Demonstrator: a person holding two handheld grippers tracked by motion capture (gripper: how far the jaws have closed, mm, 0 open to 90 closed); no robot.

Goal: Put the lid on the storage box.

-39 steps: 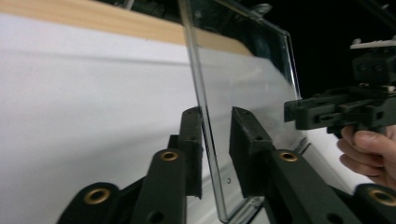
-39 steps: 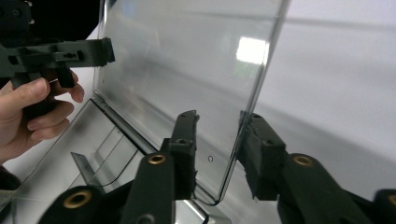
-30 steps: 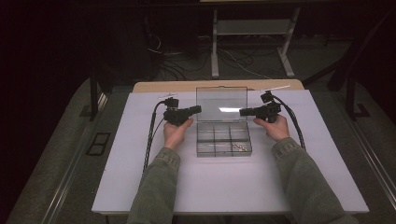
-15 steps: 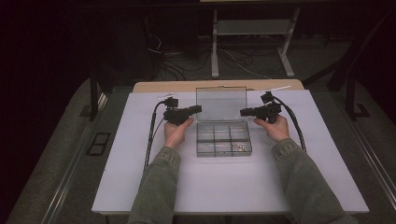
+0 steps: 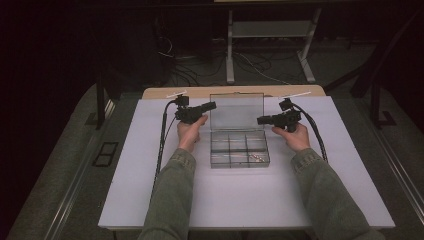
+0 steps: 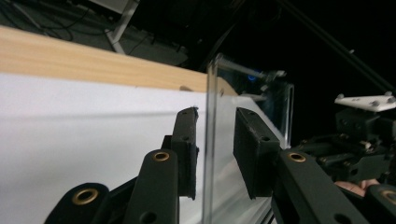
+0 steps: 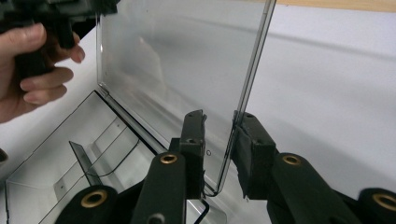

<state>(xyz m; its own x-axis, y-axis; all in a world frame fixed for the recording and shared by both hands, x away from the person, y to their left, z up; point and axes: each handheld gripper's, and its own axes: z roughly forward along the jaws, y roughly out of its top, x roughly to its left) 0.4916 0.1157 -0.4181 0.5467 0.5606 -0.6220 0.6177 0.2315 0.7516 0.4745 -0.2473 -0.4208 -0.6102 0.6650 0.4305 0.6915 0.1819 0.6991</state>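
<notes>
Nothing moved, two grippers (image 5: pixel 212 105) (image 5: pixel 260 120) flanking one upright lid (image 5: pixel 236 111), six compartments.

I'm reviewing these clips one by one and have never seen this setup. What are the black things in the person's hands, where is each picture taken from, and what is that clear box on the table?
No robot here: a person holds hand-held black tongs, the left tongs and the right tongs, each trailing a cable. The high view looks down from above the person's side of the white table. The two gripper views come from cameras riding on the tongs, looking along their jaws.

On the table sits a clear plastic compartment box with its transparent hinged lid standing open. One front compartment holds small items, too small to identify.

In the left gripper view the lid's edge stands between the open jaws; in the right gripper view the other edge does likewise. Neither pair looks closed on it.
</notes>
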